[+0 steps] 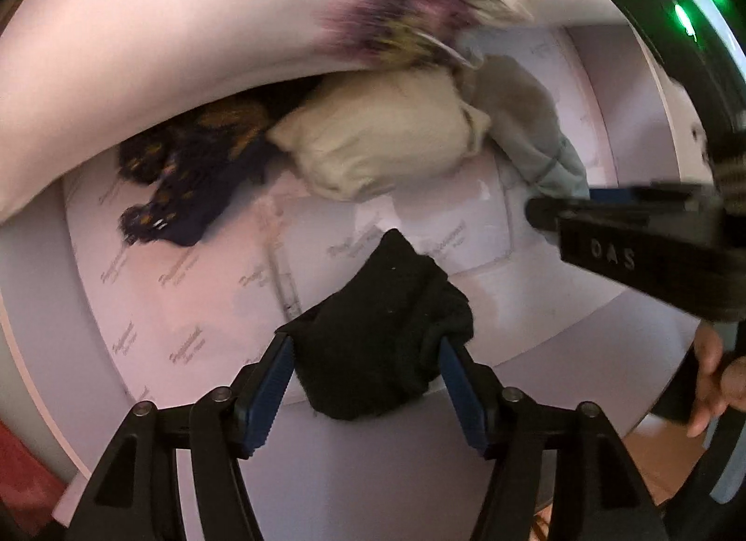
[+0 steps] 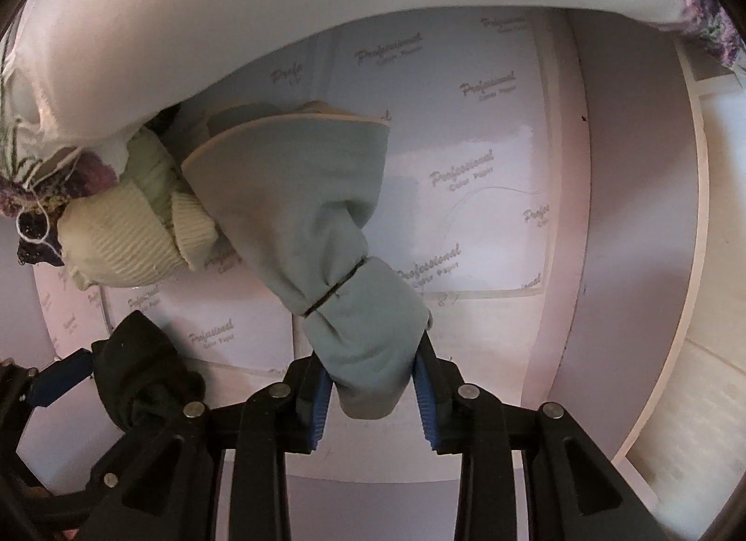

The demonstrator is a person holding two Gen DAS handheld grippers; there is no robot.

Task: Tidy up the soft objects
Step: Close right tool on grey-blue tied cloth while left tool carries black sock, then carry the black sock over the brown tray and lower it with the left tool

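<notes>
My left gripper (image 1: 366, 375) is shut on a black knitted cloth (image 1: 387, 322), which bulges between its blue pads; it also shows in the right wrist view (image 2: 140, 364). My right gripper (image 2: 373, 394) is shut on the end of a pale blue-grey bundle (image 2: 326, 224) tied round its middle with a dark band; that bundle also shows in the left wrist view (image 1: 536, 131). A cream ribbed roll (image 2: 126, 238) lies beside it, touching it. A dark navy cloth with orange pattern (image 1: 186, 173) lies at the back left. A white pillow with a purple flower print (image 1: 196, 42) hangs over the back.
The things lie on a white surface covered with printed paper sheets (image 2: 466, 131), with a raised white rim (image 2: 629, 215) at the right. The right gripper's black body (image 1: 652, 243) and the person's hand (image 1: 718, 382) show at the right of the left wrist view.
</notes>
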